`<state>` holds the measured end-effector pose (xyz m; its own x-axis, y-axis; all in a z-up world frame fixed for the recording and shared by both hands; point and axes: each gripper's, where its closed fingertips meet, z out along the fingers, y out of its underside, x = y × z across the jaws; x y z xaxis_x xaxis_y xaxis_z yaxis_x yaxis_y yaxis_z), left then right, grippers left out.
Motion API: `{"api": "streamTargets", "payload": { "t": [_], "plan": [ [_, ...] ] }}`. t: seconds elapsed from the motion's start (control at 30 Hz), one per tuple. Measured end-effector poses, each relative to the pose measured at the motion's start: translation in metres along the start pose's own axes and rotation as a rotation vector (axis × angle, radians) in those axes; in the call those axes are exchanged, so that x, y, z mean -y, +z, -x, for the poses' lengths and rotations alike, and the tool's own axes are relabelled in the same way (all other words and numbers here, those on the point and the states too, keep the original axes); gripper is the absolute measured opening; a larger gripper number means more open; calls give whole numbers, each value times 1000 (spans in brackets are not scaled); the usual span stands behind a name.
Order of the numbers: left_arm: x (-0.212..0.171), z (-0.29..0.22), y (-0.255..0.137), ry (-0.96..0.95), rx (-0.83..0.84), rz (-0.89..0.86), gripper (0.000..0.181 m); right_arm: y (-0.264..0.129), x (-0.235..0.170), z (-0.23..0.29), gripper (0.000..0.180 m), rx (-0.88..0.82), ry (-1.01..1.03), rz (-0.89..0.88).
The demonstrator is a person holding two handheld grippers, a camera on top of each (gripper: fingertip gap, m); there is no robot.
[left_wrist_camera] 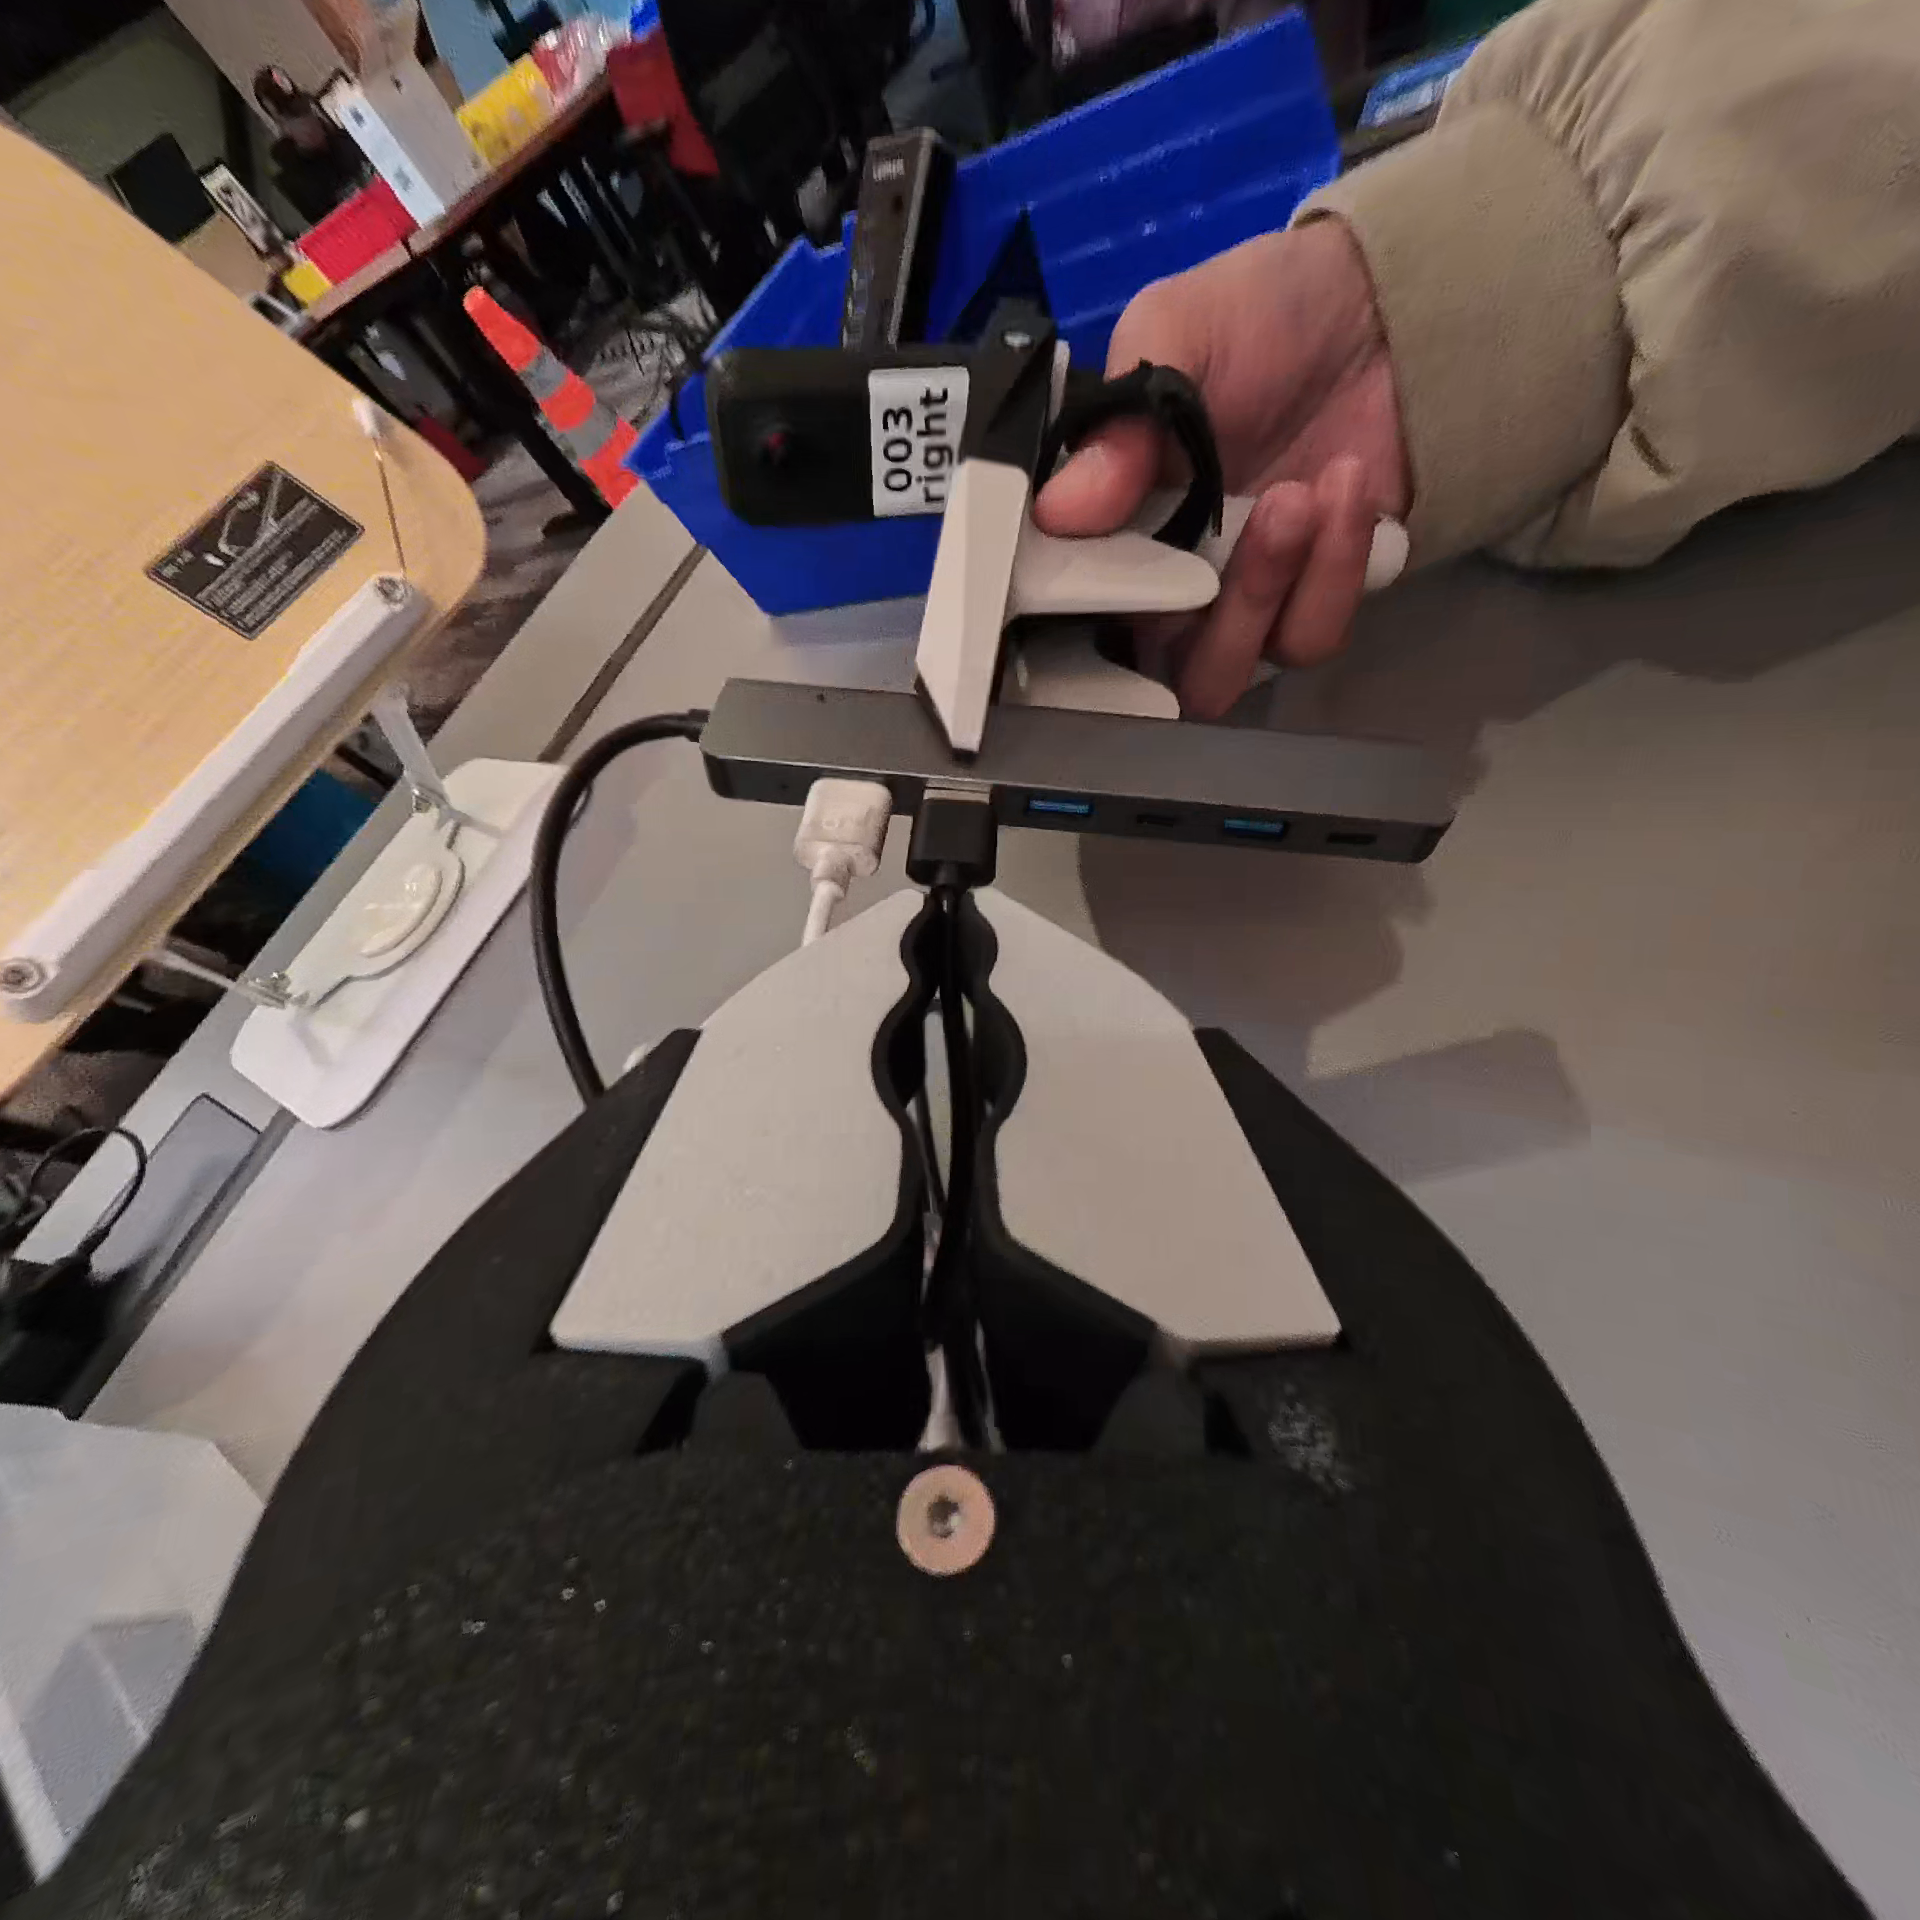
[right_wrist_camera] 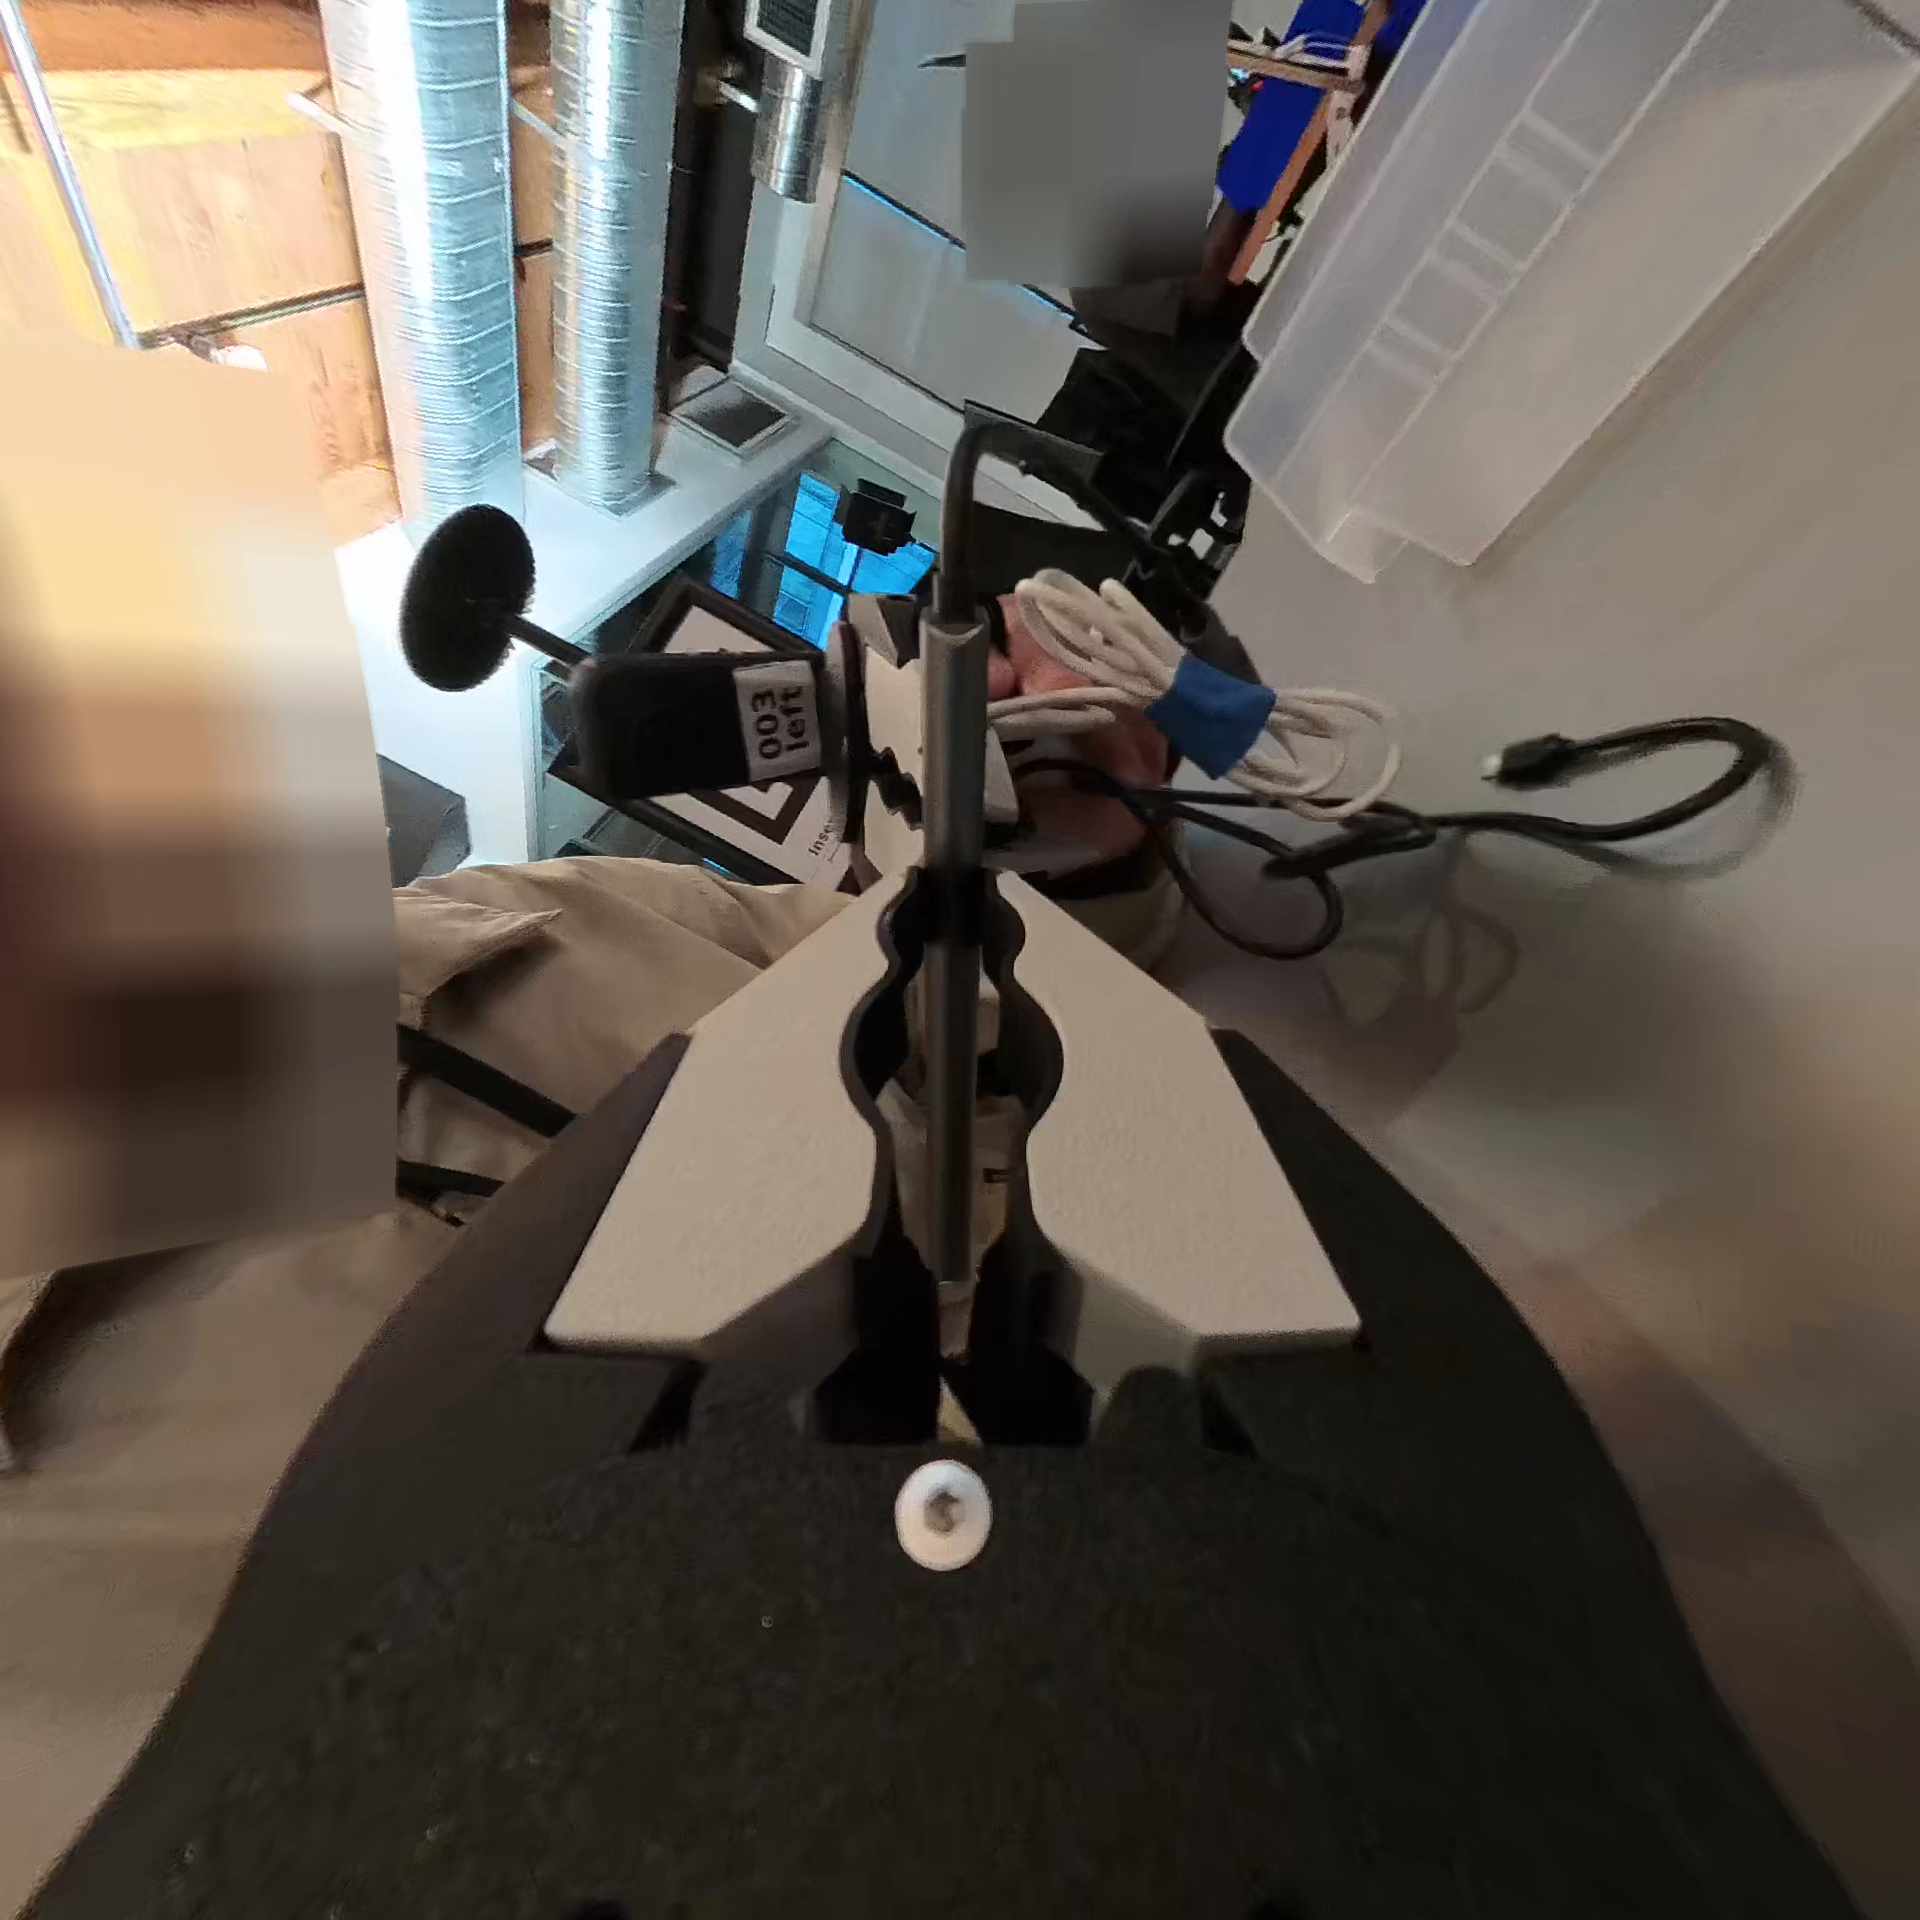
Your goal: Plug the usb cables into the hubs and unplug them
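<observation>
In the left wrist view a dark grey USB hub (left_wrist_camera: 1195, 764) is held above the grey table. A white plug (left_wrist_camera: 844, 831) and a black plug (left_wrist_camera: 952, 836) sit in its front ports. My left gripper (left_wrist_camera: 948, 914) is shut on the black cable (left_wrist_camera: 954, 1091) just behind its plug. My right gripper (left_wrist_camera: 961, 743) comes from above and is shut on the hub, held by a hand (left_wrist_camera: 1268, 468). In the right wrist view my right gripper (right_wrist_camera: 948, 894) clamps the hub edge-on (right_wrist_camera: 951, 790). A coiled white cable (right_wrist_camera: 1195, 707) and loose black cable (right_wrist_camera: 1621, 800) lie beyond.
A blue bin (left_wrist_camera: 1091, 270) stands behind the hub. A tilted wooden board (left_wrist_camera: 156, 582) on a white stand (left_wrist_camera: 384, 935) is at the left. A clear plastic bin (right_wrist_camera: 1558, 270) shows in the right wrist view. The hub's own black lead (left_wrist_camera: 561, 894) loops left. The tips of both grippers are at nearly the same place.
</observation>
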<state>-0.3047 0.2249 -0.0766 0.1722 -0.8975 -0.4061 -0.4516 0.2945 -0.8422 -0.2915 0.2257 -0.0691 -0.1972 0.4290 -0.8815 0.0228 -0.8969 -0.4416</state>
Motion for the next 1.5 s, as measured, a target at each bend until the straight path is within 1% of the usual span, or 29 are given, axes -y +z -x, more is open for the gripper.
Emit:
{"api": "streamTargets", "payload": {
  "t": [0.1,0.17,0.33,0.47,0.7,0.83,0.93,1.03,1.1,1.2,1.27,1.33,1.4,1.5],
  "plan": [
    [11,0,-4,16,30,-86,2,0,0,9,9,86,49,-8],
    [15,0,-4,30,44,-108,5,0,0,12,9,126,81,-22],
    [23,2,-10,-21,41,-167,9,-2,2,12,9,142,91,-35],
    [24,1,-10,-13,36,-175,5,-2,1,13,9,150,96,-30],
    [22,-5,-9,-31,-17,-147,5,-3,-4,10,9,96,71,0],
    [14,-9,-4,8,-17,-94,5,-5,-7,4,9,45,52,17],
    [10,-9,-3,24,-19,-77,4,-5,-9,-1,9,52,72,4],
    [13,-10,-3,25,-15,-93,4,-5,-10,3,9,98,96,-2],
    [7,-8,-1,78,21,-34,4,-5,-7,-4,9,45,77,-23],
    [11,-8,-2,75,13,-52,5,-5,-7,2,9,124,117,-39],
    [9,-7,-1,51,5,-48,5,-6,-6,-1,9,119,128,-42],
    [5,-7,-1,74,8,-16,5,-6,-6,-2,9,80,97,-33],
    [10,-5,-3,67,8,-8,5,-6,-3,2,9,52,51,-11],
    [17,8,-17,55,56,-44,5,-18,9,9,9,81,46,-50]
  ]
}}
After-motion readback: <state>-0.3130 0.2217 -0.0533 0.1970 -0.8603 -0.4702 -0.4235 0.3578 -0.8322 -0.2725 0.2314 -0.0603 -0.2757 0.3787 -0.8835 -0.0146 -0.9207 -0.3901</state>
